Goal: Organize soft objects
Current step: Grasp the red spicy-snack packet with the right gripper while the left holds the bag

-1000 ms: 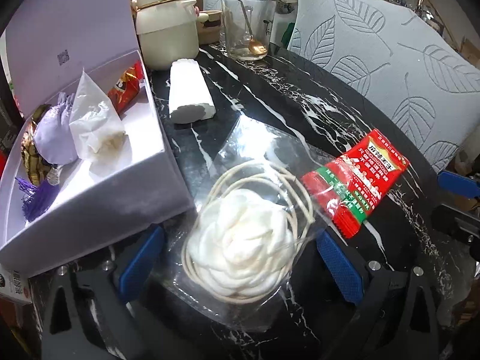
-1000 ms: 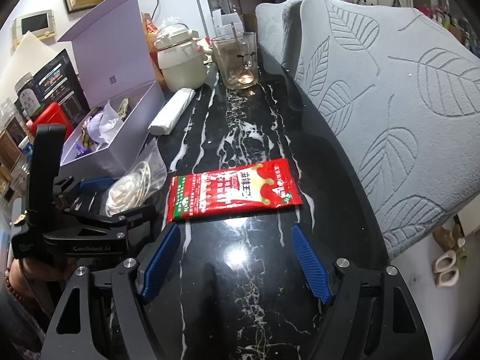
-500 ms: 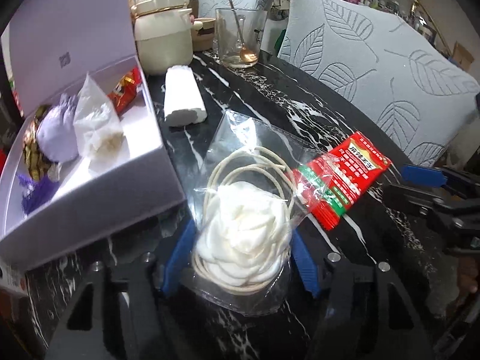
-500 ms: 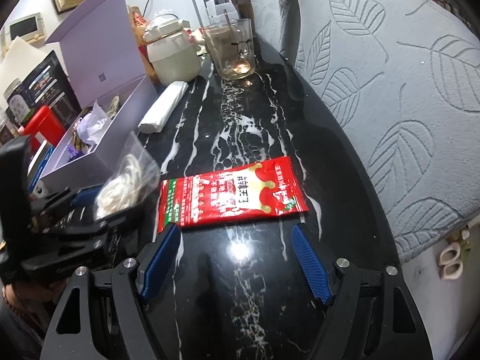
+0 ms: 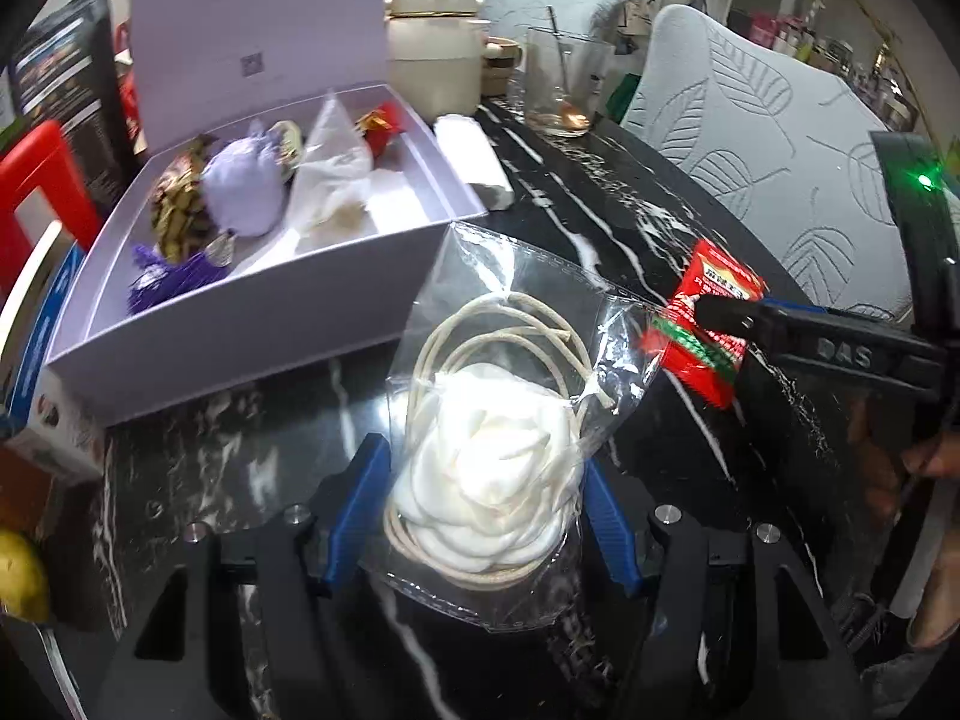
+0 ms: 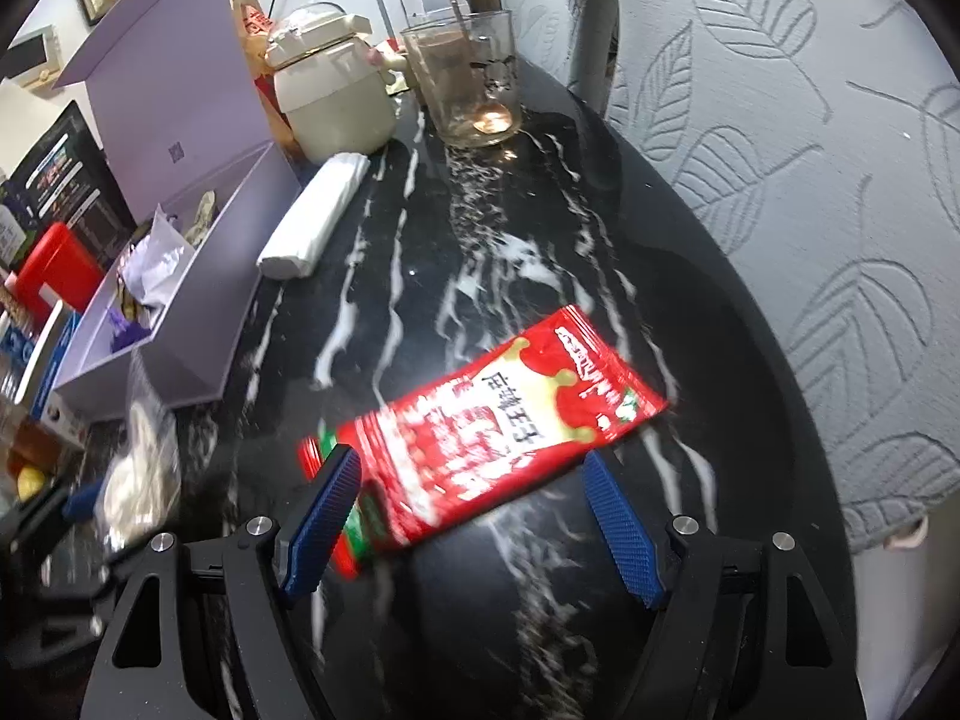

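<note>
The left gripper (image 5: pixel 486 516) fingers clamp a clear bag of white cloth and cord (image 5: pixel 489 480). The right gripper (image 6: pixel 474 516) fingers stand apart, a red snack packet (image 6: pixel 492 420) on the tabletop (image 6: pixel 480 252) between them.

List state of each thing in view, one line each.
left tool: shut on clear bag
clear bag: gripped, white soft item and cord inside
right tool: open, straddling red packet
red packet: flat on table, not gripped
lavender box: lid up, several soft items inside
glass: upright, spoon inside
</note>
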`<state>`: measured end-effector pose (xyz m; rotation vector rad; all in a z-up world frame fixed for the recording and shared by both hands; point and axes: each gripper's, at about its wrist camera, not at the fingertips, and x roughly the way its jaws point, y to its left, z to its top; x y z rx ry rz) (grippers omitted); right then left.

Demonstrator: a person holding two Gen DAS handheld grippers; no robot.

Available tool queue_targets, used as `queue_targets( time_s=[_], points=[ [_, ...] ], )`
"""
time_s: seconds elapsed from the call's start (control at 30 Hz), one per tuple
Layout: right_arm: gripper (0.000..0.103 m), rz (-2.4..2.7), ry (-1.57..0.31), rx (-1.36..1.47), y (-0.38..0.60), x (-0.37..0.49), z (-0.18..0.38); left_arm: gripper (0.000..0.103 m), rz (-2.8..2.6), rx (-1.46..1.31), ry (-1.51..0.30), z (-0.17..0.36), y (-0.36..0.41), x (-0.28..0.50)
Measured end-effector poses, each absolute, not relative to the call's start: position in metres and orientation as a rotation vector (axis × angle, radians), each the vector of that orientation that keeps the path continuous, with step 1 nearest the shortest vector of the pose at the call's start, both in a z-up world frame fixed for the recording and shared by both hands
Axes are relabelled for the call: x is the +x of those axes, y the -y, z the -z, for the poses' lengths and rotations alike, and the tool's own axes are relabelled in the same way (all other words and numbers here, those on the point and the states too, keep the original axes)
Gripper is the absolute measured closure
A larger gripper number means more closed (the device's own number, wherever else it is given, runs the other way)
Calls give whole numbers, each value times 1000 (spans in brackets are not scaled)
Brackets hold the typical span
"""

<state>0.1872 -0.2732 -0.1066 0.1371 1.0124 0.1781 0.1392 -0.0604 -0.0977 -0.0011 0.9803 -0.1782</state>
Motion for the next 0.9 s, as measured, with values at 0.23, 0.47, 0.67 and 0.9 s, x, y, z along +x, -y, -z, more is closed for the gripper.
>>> queue_targets(
  time_s=[0.23, 0.47, 0.67, 0.9],
  points=[
    [23, -170, -1002, 67, 243, 204, 108, 40, 139, -39, -981, 98, 42, 134],
    [40, -168, -955, -14, 231, 196, 110, 40, 119, -59, -966, 94, 30, 130],
    [50, -225, -948, -17, 234, 173, 109, 40, 118, -73, -961, 92, 26, 125],
    [51, -290, -959, -47, 236, 122, 105, 40, 125, -59, -964, 91, 27, 109]
  ],
)
